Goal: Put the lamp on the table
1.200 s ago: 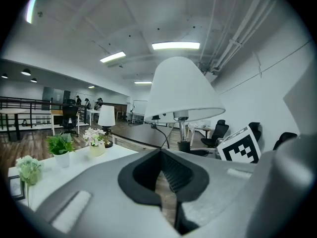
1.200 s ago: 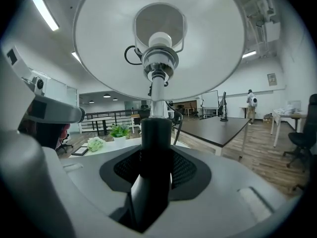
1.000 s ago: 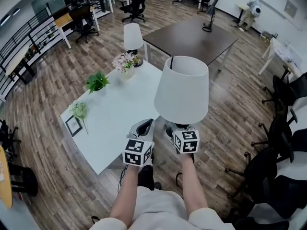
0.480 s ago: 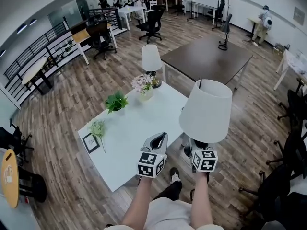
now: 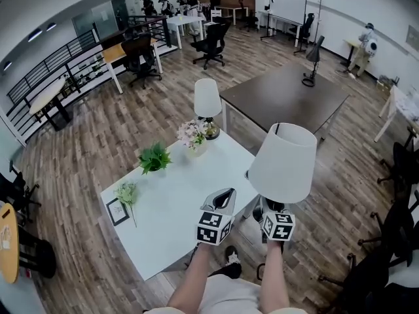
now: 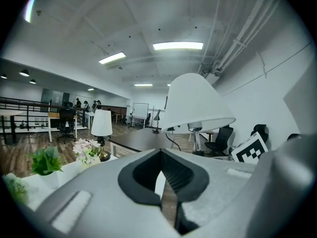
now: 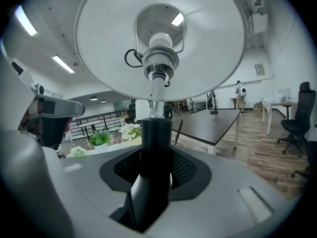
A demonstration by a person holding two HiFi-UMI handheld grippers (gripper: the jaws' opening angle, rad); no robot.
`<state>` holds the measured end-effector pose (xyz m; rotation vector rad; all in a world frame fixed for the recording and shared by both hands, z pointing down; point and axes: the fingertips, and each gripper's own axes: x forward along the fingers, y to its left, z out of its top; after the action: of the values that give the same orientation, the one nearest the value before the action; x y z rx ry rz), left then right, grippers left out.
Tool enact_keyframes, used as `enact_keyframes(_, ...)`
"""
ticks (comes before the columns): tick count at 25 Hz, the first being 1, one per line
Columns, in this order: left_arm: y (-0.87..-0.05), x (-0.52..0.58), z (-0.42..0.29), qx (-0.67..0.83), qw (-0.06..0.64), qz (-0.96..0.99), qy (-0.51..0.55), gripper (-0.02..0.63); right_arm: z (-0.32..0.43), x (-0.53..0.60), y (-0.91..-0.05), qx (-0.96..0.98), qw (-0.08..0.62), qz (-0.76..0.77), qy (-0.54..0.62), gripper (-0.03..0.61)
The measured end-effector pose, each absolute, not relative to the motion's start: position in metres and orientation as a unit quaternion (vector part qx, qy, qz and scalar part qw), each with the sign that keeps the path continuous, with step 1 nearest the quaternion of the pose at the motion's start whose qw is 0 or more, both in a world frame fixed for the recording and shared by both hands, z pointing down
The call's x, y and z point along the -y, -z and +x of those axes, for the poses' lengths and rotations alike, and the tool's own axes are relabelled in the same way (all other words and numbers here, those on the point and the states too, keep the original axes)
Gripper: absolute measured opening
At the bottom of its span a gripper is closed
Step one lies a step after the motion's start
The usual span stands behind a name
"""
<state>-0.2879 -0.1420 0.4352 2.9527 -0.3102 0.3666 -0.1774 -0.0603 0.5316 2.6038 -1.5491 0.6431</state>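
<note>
I am holding the lamp (image 5: 283,163) upright in my right tool (image 5: 267,208); its jaws are clamping the black stem (image 7: 154,148), which is standing straight up between the dark pads; the white shade (image 7: 99,58) is spreading wide above, with the bulb (image 7: 160,39) and chrome socket showing inside it. The lamp is hanging off the table (image 5: 177,198), over the wood floor (image 5: 98,129) just beside the table's near right edge; its foot is hidden under the shade. My left tool (image 5: 221,200) is hovering beside it over that edge, jaws together but for a thin slit, gripping nothing. Each tool is carrying a cube (image 5: 211,227) of black-and-white square markers. On the table a second lamp (image 5: 207,100) is standing at the far corner, flowers (image 5: 192,135) just beside it, then a plant (image 5: 154,157), a sprig (image 5: 126,192) and a small frame (image 5: 117,211) whose print is too small to read. A dark table (image 5: 288,97) is standing behind.
</note>
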Motion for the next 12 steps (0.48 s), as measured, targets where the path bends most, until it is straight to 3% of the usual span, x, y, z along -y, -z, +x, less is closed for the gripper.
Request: enact_keyframes(12, -0.448, 0.164, -0.143, 0.048, 0.082, 0.988, -0.123, 0.000, -0.068, 0.096, -0.531, 0.494, 0.027, 0.846, -0.199, 0.172)
